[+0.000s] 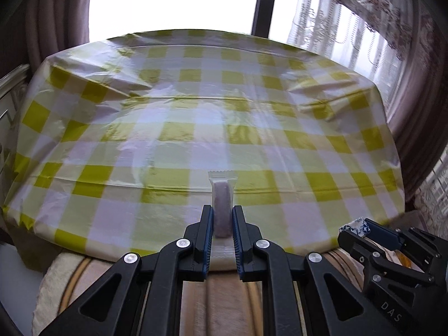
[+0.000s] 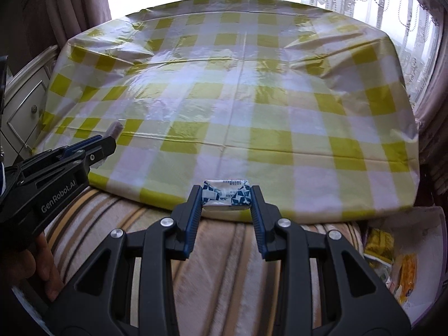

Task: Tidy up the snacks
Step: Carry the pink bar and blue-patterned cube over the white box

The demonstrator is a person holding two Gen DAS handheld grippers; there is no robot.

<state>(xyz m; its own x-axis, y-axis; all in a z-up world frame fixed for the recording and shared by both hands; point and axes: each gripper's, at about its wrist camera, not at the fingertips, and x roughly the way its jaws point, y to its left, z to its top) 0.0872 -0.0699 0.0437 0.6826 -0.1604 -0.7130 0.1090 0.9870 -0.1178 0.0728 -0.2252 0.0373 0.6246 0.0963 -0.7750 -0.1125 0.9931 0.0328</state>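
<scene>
clear-wrapped brownish snack bar

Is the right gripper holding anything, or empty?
Holding. The right gripper is shut on a blue-and-white snack, its pads pressing both ends of the wrapper, lifted above the checked table.

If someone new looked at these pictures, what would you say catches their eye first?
Probably the yellow-and-white checked tablecloth filling the middle of both views. Next, the left gripper is clamped on a clear-wrapped snack bar, and the right gripper grips a blue-and-white packet, both near the table's front edge.
</scene>
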